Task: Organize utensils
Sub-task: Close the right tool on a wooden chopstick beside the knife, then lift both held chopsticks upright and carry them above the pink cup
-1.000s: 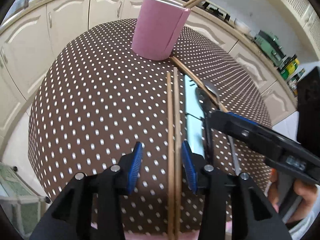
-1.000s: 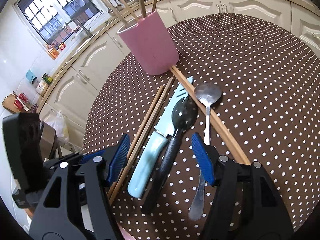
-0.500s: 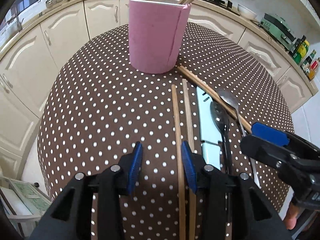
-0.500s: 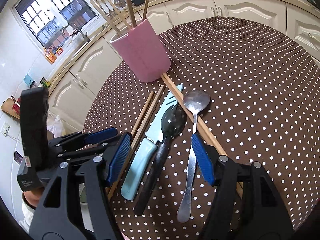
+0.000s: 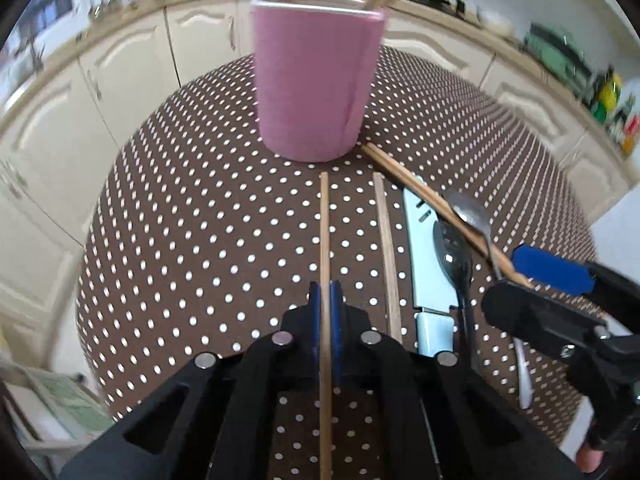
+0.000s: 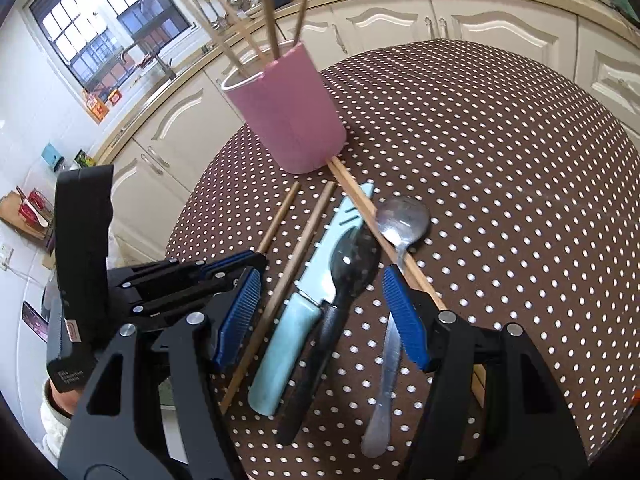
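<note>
Chopstick (image 5: 324, 224) sits clamped between the blue pads of the left gripper (image 5: 325, 300), whose jaws are closed tight on it; the stick runs straight ahead toward the pink cup (image 5: 316, 80) and stops short of its base. Its twin, a second chopstick (image 5: 386, 240), lies just beside it on the dotted table (image 5: 200, 220), free of the pads. Next to that come a pale blue knife (image 6: 296, 312), a black spoon (image 6: 340, 276) whose bowl overlaps the blade, and a steel spoon (image 6: 400, 224). A longer pair of chopsticks (image 6: 360, 204) slants from the foot of the cup across the knife tip and under the steel spoon's neck. More sticks stand in the cup, leaning against its rim.

The right gripper (image 6: 324, 308) hangs over the knife and black spoon with its jaws spread wide, nothing pinched between them. Whether its pads touch the table cannot be told. Cream cabinets ring the table, and a window (image 6: 104, 32) shows at the right camera's upper left.
</note>
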### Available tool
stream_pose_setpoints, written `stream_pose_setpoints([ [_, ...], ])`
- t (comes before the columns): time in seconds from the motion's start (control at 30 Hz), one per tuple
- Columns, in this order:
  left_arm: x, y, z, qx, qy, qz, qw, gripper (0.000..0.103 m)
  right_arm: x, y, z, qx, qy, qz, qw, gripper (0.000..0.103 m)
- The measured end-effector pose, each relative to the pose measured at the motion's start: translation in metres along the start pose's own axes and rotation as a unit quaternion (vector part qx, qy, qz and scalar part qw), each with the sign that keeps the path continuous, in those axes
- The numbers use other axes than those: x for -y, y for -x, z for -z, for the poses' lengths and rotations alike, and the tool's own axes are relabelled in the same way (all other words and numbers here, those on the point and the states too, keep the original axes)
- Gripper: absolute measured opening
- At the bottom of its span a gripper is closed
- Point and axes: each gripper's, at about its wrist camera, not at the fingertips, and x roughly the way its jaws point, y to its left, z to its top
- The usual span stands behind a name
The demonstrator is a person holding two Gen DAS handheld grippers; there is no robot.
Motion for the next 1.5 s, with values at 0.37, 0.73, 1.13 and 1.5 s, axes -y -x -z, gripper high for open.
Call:
stream_pose_setpoints([
  [0.37,-0.041,0.035,0.013,0.041,0.080,0.056,0.9943,0.005,-0.050,-0.051,-0.017,-0.088,0.033,0.030,0.995,0.034],
  [0.73,-0.061,0.052,0.024,0.061,0.094,0.076,0.9908,0.005,-0.076,-0.090,-0.028,-0.129,0.057,0.100,0.985,0.015],
  [1.13,-0.054,0.062,0.025,0.083,0.083,0.104,0.9876,0.005,-0.055,-0.072,-0.027,-0.063,0.005,0.023,0.998,0.008],
  [1.5,-0.036,0.093,0.024,0.148,0.066,0.145,0.9762,0.005,-0.032,-0.002,-0.028,0.053,-0.026,-0.067,0.996,0.006],
])
